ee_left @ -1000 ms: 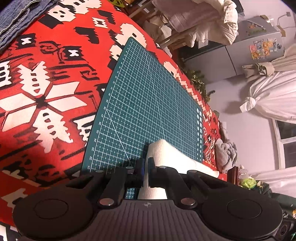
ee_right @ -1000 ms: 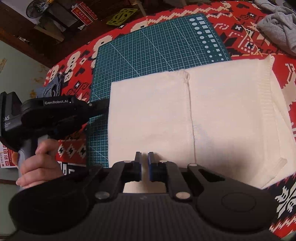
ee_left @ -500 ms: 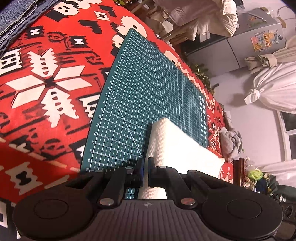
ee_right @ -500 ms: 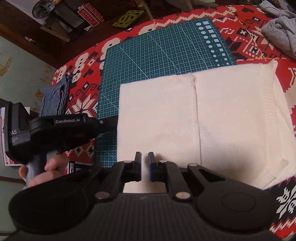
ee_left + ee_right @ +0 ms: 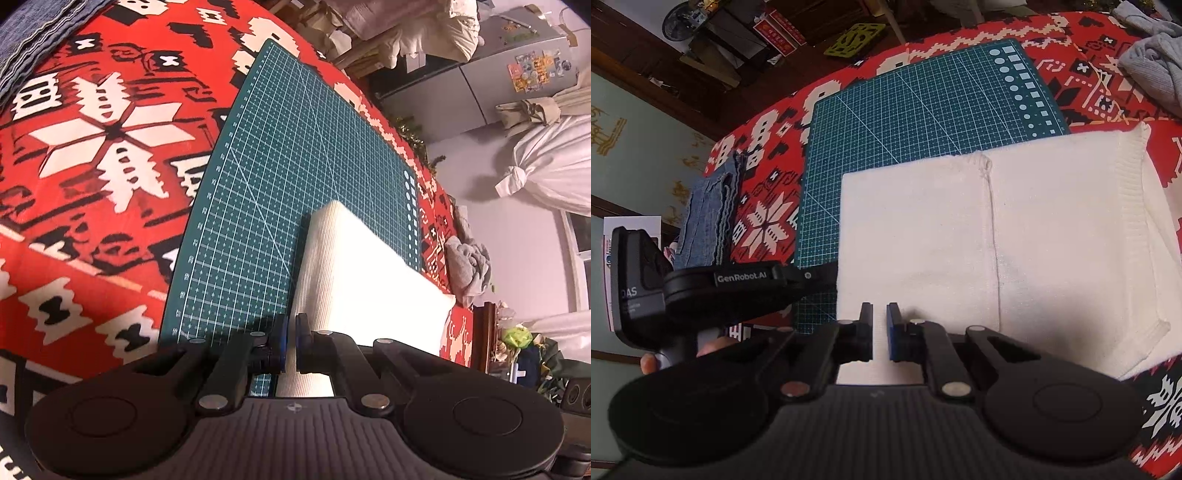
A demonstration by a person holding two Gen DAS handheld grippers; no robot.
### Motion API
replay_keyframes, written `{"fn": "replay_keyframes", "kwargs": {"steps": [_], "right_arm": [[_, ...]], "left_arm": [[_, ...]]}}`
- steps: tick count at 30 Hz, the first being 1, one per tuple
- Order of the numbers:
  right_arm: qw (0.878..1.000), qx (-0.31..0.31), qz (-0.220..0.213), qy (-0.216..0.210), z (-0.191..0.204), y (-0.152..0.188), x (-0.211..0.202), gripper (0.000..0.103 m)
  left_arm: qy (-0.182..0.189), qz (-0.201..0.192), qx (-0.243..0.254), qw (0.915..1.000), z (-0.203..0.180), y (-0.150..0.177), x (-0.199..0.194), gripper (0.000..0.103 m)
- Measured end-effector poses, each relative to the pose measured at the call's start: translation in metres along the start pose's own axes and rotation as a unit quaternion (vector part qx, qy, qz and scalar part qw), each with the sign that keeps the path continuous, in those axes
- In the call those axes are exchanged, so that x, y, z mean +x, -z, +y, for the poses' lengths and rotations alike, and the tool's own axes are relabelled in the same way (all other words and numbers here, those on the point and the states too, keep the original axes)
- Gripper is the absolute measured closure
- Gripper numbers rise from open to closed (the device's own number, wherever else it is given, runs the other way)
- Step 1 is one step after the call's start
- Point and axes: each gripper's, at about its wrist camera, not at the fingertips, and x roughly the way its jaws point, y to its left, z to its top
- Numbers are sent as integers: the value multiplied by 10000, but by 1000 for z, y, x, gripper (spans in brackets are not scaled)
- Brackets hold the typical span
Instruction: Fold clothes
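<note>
Gripping the near edge of a cream knitted garment [image 5: 997,240], both pairs of tongs are at work over a green cutting mat [image 5: 923,107] laid on a surface covered with a red patterned cloth [image 5: 92,147]. The garment lies flat and already doubled into a neat rectangle, partly on the mat and partly on the red cloth toward its ribbed hem, with a seam running down its middle.

The left tongs [image 5: 290,341], held by a person's hand [image 5: 650,363] visible at the lower left of the right wrist view, appear clenched on the garment's near left corner, the fingers nearly closed with cloth between them. The right tongs [image 5: 879,332] sit over the near edge further along; their fingers stand slightly apart with cream cloth showing in the gap, and whether they truly pinch the fabric cannot be told for certain.

Judging by the layout, a further fold is being set up: both grips taken on the near edge, ready to carry it over. That move would call for lifting the two points together and level, then laying the edge down square with the far edge so the seam stays straight.

A stack of folded denim [image 5: 705,218] rests on the cloth to the left, and a crumpled grey garment [image 5: 1152,62] waits at the far right.
</note>
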Motion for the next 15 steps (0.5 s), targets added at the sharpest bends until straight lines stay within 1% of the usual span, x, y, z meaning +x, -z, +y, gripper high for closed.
{"fn": "replay_keyframes", "kwargs": {"steps": [15], "right_arm": [[9999, 47, 0, -155, 1, 0, -4, 93]], "left_arm": [[-80, 186, 79, 9998, 2, 24, -11, 100]]}}
